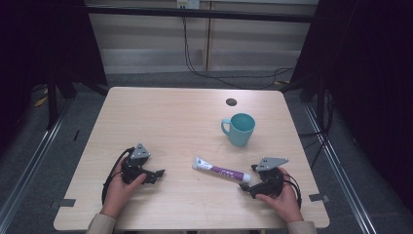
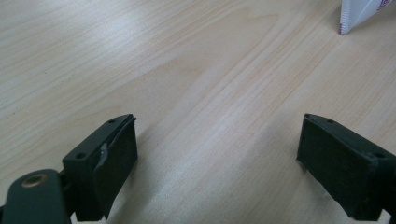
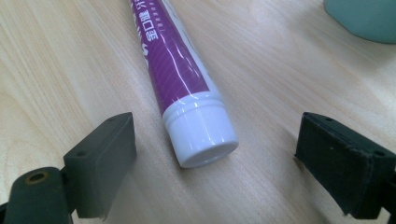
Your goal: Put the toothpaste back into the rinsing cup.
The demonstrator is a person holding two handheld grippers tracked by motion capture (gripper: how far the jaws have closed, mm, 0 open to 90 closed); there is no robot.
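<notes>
The person is holding one gripper in each hand, low over the wooden table [image 1: 160, 117], and both are resting near the table's near edge. The right gripper [image 1: 245, 186] is pointing at the toothpaste tube [image 1: 221, 170], and its jaws are standing wide apart with nothing pressed between them; in the right gripper view the white cap [image 3: 201, 135] of the tube is lying just in front of the jaws, between their lines but not touching either pad. I think the gripper is being lined up this way so that the jaws can close on the cap end, where the tube is round and firm. The left gripper [image 1: 159, 174] is also standing wide, holding nothing, with bare table between its jaws; the flat crimped end of the tube [image 2: 356, 16] is lying well ahead of it and to one side. The teal mug [image 1: 239, 129] is standing upright beyond the right gripper, past the tube, probably waiting to receive it
</notes>
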